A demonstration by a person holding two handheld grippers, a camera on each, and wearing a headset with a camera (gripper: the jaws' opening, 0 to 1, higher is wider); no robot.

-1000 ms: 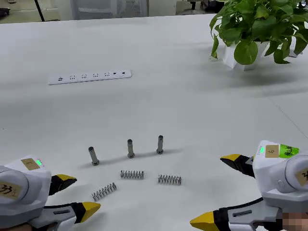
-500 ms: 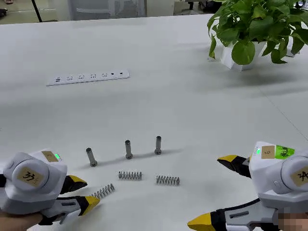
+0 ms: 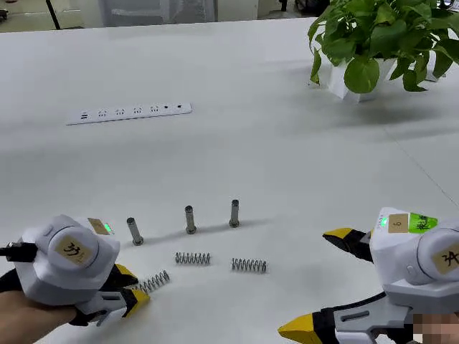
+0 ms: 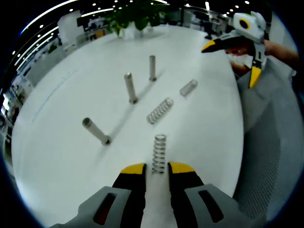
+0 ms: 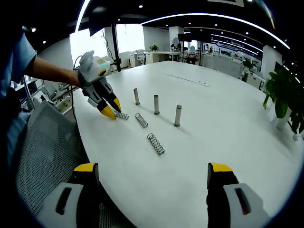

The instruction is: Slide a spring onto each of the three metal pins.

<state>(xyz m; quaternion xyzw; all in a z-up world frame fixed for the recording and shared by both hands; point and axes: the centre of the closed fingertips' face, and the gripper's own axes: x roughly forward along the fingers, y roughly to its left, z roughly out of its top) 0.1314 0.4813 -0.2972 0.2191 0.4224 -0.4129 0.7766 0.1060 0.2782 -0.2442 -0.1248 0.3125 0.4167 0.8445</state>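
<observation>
Jaws of left gripper (image 4: 156,167) apart — spring (image 4: 159,149) between tips, right gripper (image 5: 152,169) gaping wide

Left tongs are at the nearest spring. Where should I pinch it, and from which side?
Probably pinch the nearest spring across its coils at the near end, coming in along its length. It lies flat, in line with the left tongs, its near end between their open tips; that grip leaves the far end free for a pin.
</observation>
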